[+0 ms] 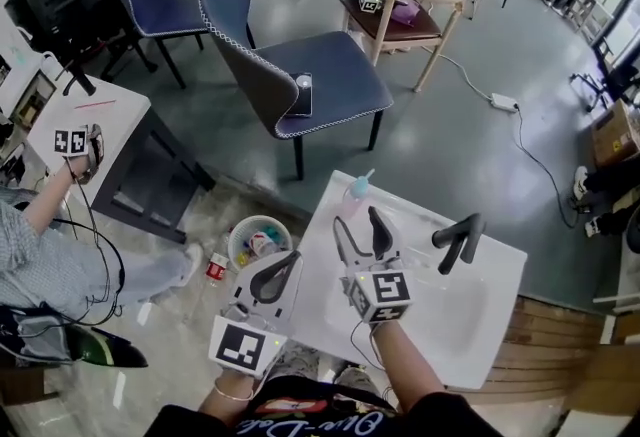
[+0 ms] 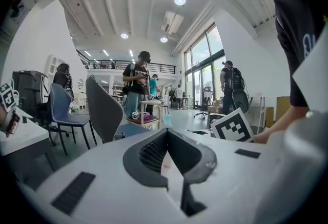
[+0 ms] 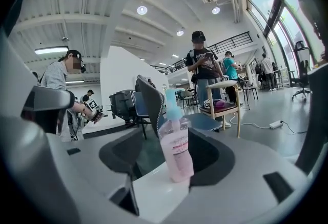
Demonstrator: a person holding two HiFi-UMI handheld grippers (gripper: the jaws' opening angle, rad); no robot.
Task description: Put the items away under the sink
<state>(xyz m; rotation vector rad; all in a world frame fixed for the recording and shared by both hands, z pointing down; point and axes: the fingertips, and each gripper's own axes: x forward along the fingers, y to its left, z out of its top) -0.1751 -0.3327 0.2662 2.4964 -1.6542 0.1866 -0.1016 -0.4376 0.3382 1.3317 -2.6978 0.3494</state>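
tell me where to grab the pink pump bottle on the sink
Grip the pink pump bottle by its wide body, below the thin pump neck, coming in level from the front of the sink. It stands upright near the back corner, and the open right gripper faces it squarely.

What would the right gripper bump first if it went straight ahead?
Probably the pink bottle, standing on the sink rim straight ahead of the right gripper, in line with its open jaws. How near is unclear.
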